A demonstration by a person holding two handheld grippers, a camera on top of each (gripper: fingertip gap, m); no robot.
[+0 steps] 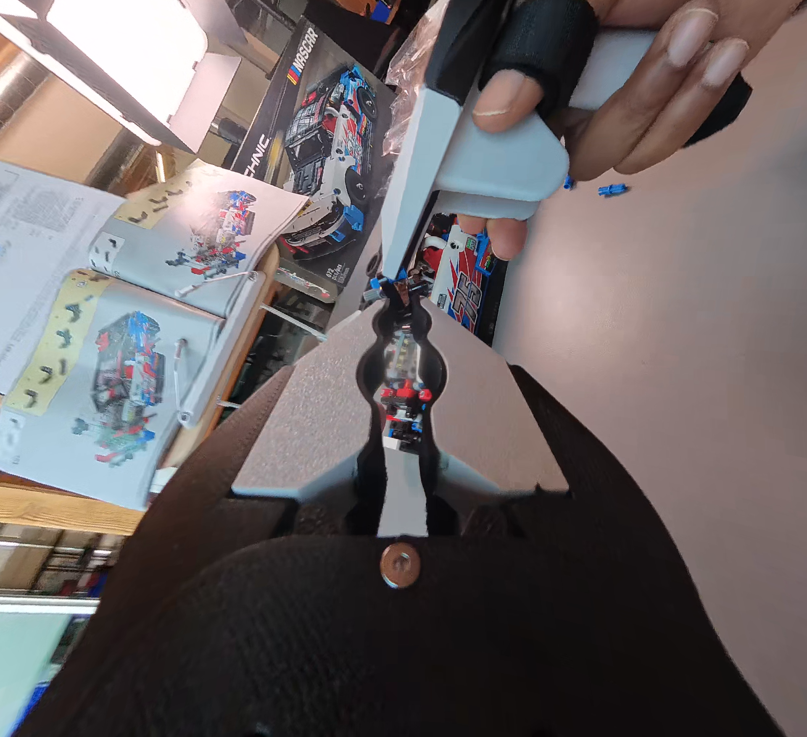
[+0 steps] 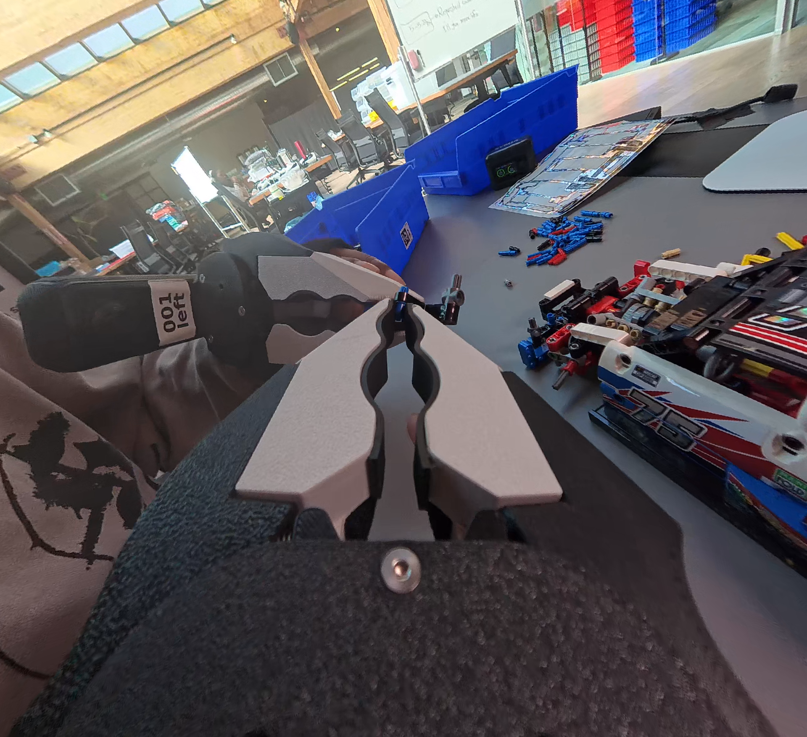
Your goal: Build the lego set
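Both grippers meet tip to tip above the grey table (image 2: 476,349) on one small Lego sub-assembly (image 2: 450,305) of a black piece, a grey connector and a blue pin. My left gripper (image 1: 402,300) is shut on its black part (image 1: 399,290). My right gripper (image 2: 399,309) is shut on the blue pin (image 2: 398,306). In the left wrist view the right gripper (image 1: 393,275) comes down from above, held by a hand. In the right wrist view the left gripper (image 2: 408,294) comes in from the left. The partly built race car (image 2: 698,349) lies on the table to the right.
A pile of blue and red pins (image 2: 563,236), a sticker sheet (image 2: 585,166) and blue bins (image 2: 493,148) lie beyond the car. The instruction booklet (image 1: 131,345) stands on a holder, next to the set's box (image 1: 323,140). Loose blue pins (image 1: 611,190) lie on the table. Only a small space, under 4 cm, lies between the two pairs of fingers.
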